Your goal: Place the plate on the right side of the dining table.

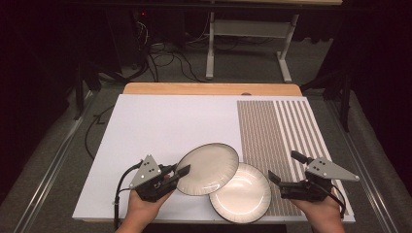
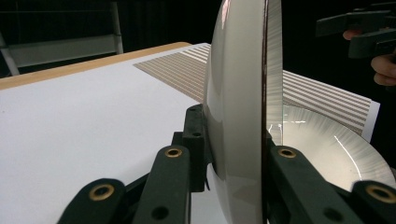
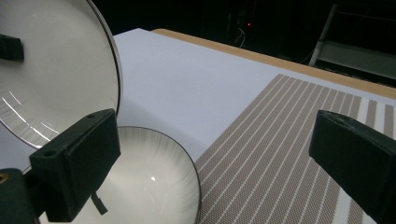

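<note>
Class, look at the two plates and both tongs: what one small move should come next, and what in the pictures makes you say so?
Probably the left tongs should carry the raised plate leftward, clear of the lower plate. They are shut on its rim, and it hangs tilted, overlapping the lower plate, which lies flat on the mat. The right tongs stand open beside the lower plate, holding nothing.

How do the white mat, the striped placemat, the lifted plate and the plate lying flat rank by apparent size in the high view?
1. White mat, plainly largest.
2. Striped placemat.
3. Lifted plate and flat plate: they look alike; the lifted one is tilted and overlaps the other, so no ranking.
</note>
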